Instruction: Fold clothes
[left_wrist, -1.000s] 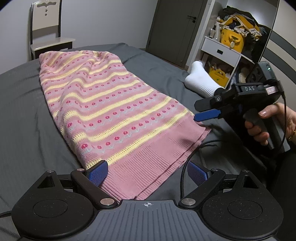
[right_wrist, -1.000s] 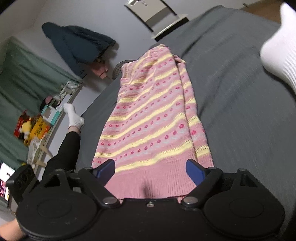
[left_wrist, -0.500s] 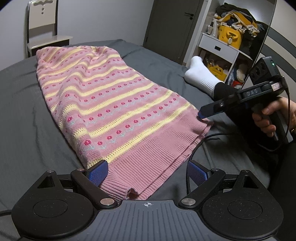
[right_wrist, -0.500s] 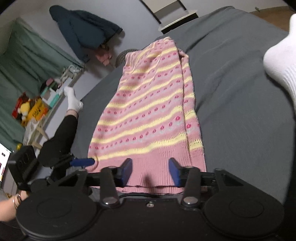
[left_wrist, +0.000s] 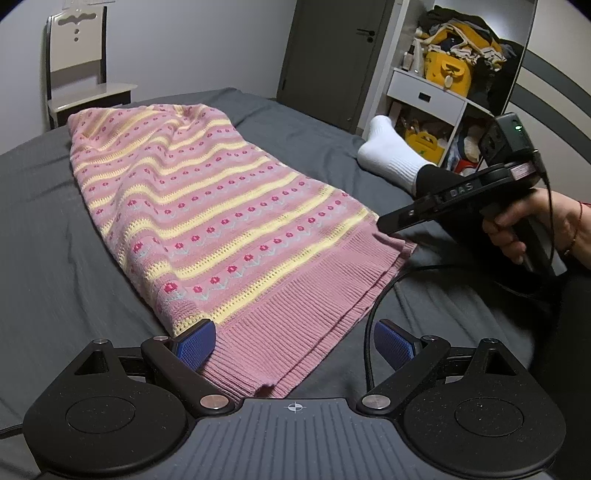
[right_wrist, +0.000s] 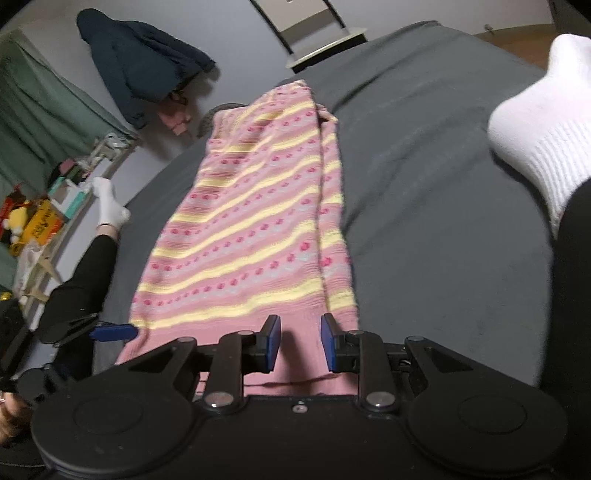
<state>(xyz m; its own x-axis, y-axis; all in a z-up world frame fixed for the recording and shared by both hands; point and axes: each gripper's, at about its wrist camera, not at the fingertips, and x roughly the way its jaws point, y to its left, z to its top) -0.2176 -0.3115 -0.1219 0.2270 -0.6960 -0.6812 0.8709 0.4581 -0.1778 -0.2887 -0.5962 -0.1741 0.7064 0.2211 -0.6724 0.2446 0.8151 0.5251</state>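
Sweater (left_wrist: 207, 218): pink knit, yellow stripes and rows of small red flowers, lying lengthwise on the grey bed (left_wrist: 44, 236), already folded to a narrow strip, ribbed hem nearest me.

Left gripper (left_wrist: 293, 343): mine, low at the near hem corner. Jaws spread wide; one blue pad (left_wrist: 194, 343) lies against the hem's edge, the other stands clear over the bed. Nothing grasped.

Right gripper (right_wrist: 298, 345): mine, at the hem's other corner. Jaws narrowed but a gap shows between the pads, with ribbed hem visible in it. I cannot tell whether the cloth is pinched. In the left view its tip touches the hem corner; my hand (left_wrist: 532, 225) is wrapped round the handle.

Cable (left_wrist: 373, 317): black, running past the hem on the bed.

Feet: white socks (left_wrist: 391, 155), one to each side of the sweater.

Chair (left_wrist: 79, 70): beyond the bed's far end.

Shelf (left_wrist: 439, 96): stuffed with clothes and yellow bags.
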